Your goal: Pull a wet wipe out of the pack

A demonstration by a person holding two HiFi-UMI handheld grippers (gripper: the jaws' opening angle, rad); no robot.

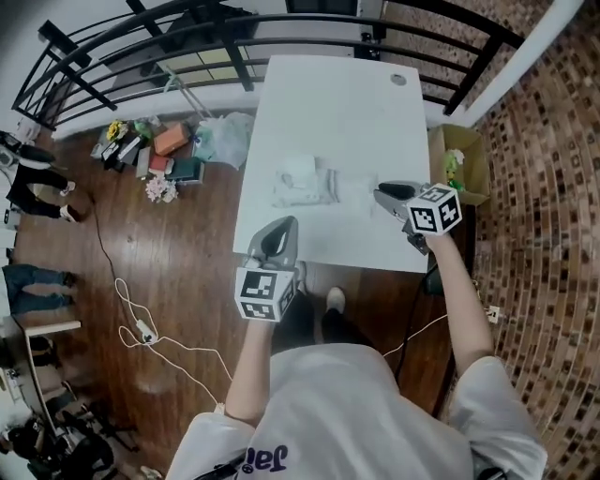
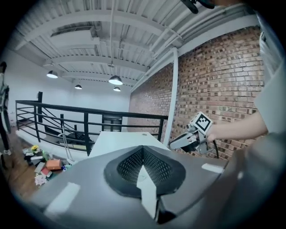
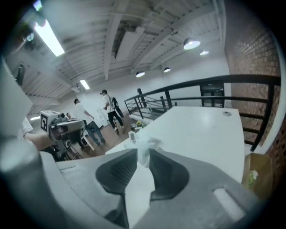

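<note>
The wet wipe pack (image 1: 303,184) lies mid-table on the white table (image 1: 328,103), a white tuft standing from its top. To its right a pale crumpled wipe (image 1: 359,194) rests on the tabletop, just ahead of my right gripper (image 1: 380,194). In the right gripper view that wipe (image 3: 144,150) shows in the gap at the tips of the right gripper (image 3: 144,156), whose jaws stand apart; no pad presses on it. My left gripper (image 1: 284,226) hovers over the table's near edge, left of the pack. Its jaws meet at the tips (image 2: 143,149) with nothing between them.
A cardboard box (image 1: 458,164) stands off the table's right side. Clutter (image 1: 159,150) lies on the wooden floor at the left, with a white cable (image 1: 141,328) nearer me. A black railing (image 1: 281,28) runs behind the table. People (image 3: 109,109) stand beyond.
</note>
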